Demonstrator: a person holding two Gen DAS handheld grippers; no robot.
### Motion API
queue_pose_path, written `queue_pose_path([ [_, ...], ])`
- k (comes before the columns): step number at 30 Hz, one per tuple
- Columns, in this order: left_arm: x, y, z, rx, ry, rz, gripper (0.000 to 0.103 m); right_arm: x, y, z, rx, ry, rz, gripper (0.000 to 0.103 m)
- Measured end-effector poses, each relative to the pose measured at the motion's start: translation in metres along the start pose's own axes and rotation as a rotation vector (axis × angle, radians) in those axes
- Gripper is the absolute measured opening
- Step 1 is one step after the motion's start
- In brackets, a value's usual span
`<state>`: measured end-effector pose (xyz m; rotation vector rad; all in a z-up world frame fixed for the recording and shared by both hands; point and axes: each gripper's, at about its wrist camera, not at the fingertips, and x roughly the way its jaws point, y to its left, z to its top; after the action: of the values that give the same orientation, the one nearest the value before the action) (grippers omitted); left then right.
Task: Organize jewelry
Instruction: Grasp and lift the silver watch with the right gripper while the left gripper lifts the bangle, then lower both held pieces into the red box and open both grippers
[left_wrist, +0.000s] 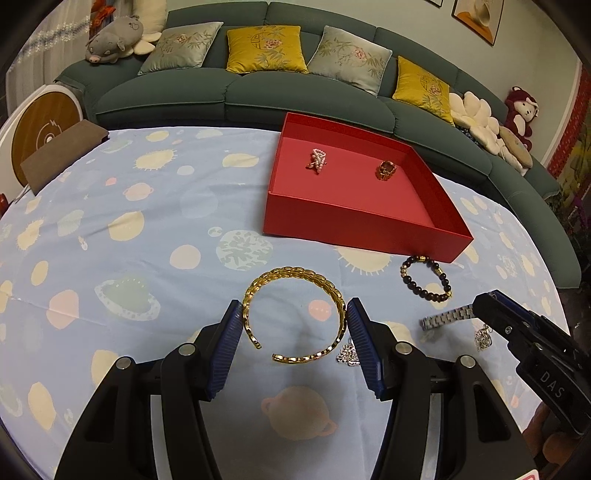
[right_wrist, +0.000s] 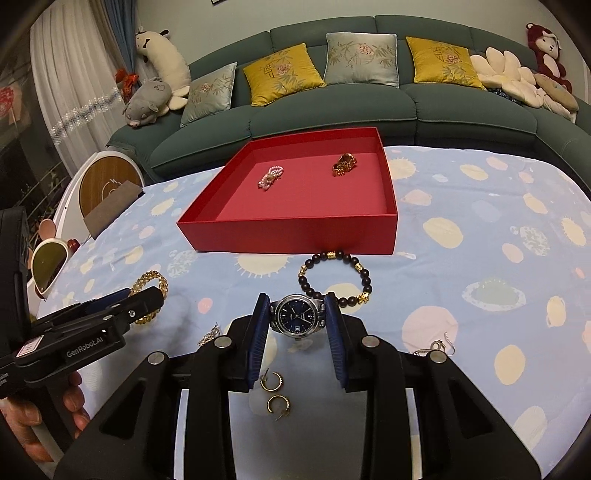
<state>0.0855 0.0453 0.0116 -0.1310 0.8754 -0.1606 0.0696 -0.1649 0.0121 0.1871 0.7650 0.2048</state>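
A red tray (left_wrist: 373, 225) lies straight ahead of both pairs of fingers, beyond the loose jewelry on a blue patterned tablecloth (left_wrist: 129, 229).

The left gripper (left_wrist: 295, 325) has its two blue pads pressed on the outer sides of a gold cuff bracelet (left_wrist: 295, 282); the cuff's gap faces back toward the hand and its closed arc points forward at the tray.

The right gripper (right_wrist: 296, 314) clamps a blue-dialled watch (right_wrist: 296, 315) by the two sides of its case, face up, its metal band trailing out to the side. This gripper is nearer the tray (the tray's front wall sits just past a dark beaded bracelet (right_wrist: 337, 275) lying directly ahead of its fingertips).

Inside the tray are only two pieces, well apart: a pink pearl cluster (right_wrist: 271, 176) ahead-left and a gold ring-like piece (right_wrist: 343, 165) ahead-right, with bare floor in front of them.

Below the right fingers, near the hand, lie two gold hoop earrings (right_wrist: 275, 393).
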Motion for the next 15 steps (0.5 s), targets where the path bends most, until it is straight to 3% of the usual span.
queue_pose_path([
  [9,-0.021,-0.018,0.011,0.020,-0.024,-0.055,0.055,-0.024,0.000,0.015,-0.002,-0.059,0.015,0.029],
  [15,-0.034,-0.028,0.052,0.035,-0.057,-0.085,0.055,-0.037,0.004,0.050,-0.006,-0.108,0.043,0.029],
])
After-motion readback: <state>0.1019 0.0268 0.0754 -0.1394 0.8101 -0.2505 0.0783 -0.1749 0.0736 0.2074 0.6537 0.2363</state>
